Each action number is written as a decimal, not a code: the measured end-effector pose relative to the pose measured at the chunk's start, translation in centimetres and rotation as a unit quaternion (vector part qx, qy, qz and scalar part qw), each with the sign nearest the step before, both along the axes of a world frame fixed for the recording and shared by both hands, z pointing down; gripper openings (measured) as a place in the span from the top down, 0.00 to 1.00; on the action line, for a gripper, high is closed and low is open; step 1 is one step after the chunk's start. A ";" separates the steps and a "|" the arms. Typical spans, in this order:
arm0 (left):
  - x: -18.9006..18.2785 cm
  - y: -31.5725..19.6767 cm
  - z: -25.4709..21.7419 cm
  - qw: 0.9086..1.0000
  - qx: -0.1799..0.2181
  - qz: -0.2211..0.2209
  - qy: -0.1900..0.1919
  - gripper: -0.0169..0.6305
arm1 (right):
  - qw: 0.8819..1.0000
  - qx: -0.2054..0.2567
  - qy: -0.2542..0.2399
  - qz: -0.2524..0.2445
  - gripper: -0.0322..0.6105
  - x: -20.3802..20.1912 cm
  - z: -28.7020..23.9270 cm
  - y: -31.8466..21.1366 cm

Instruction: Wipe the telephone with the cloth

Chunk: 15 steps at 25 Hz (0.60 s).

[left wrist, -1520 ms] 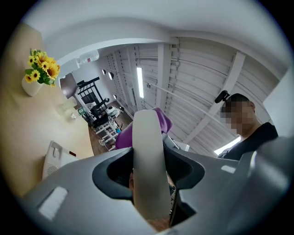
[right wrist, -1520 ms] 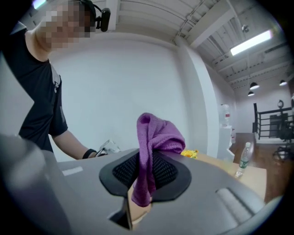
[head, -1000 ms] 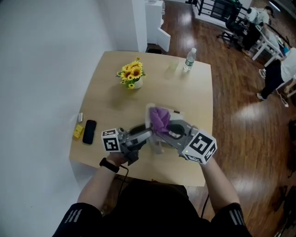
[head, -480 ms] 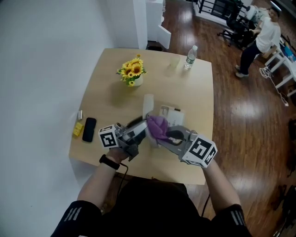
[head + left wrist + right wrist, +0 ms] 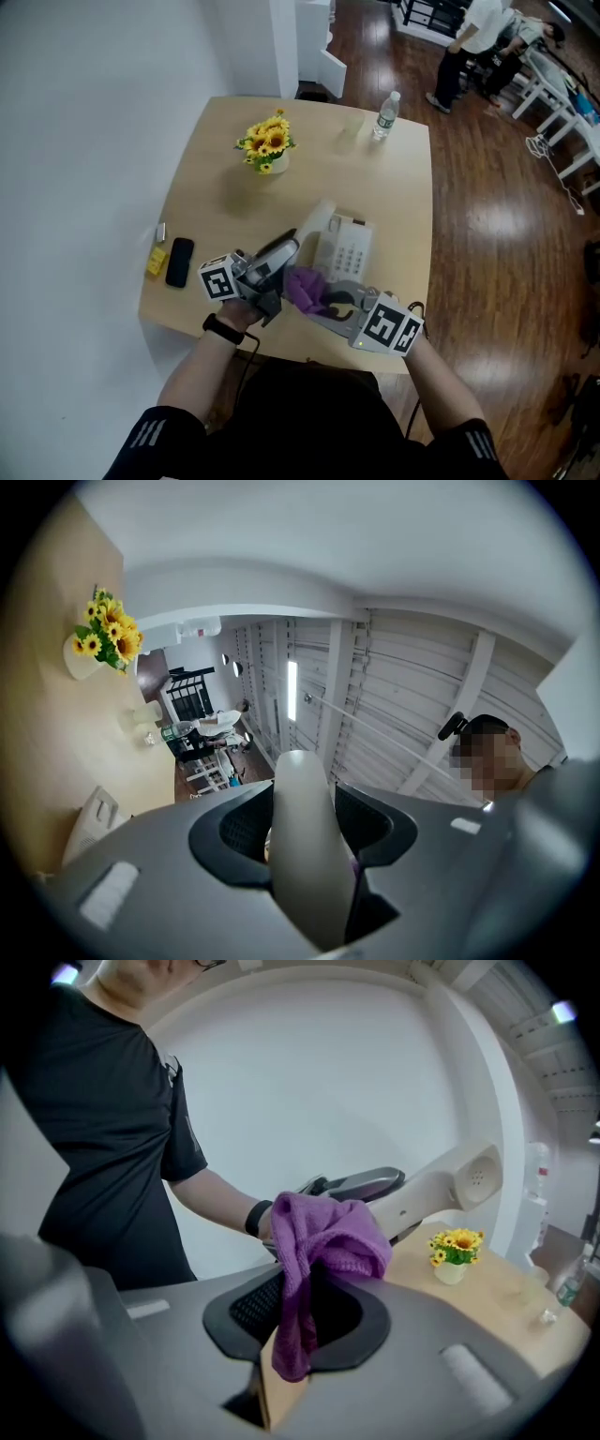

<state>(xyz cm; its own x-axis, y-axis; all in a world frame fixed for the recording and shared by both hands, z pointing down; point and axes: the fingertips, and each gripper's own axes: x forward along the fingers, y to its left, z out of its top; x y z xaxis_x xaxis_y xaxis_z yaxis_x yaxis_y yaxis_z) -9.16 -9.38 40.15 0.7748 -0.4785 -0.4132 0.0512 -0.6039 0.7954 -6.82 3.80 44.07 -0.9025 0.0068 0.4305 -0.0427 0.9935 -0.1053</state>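
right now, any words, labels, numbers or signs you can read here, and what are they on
No text here can be read.
telephone keypad: key marks too small to read.
water bottle label: too small to read.
marker cubes: black-and-white square patterns only, no words.
yellow item at the table edge: any print is too small to tell.

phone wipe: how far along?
Done: handset is off the base, clamped in the left hand-held gripper. In hand: right hand-held gripper pinches the purple cloth up against the handset. Left: the base, no cloth on it now; wiped area can't be judged.
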 end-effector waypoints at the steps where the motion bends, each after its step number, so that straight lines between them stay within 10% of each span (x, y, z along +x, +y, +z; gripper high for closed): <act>1: -0.2 -0.1 0.1 1.000 -0.003 -0.005 0.006 0.66 | 1.000 -0.006 0.001 -0.009 0.85 0.1 0.1 0.5; 15: -0.9 0.2 -1.2 0.998 -0.002 -0.023 0.062 0.66 | 0.990 -0.020 -0.077 0.116 0.85 2.6 -3.2 -5.6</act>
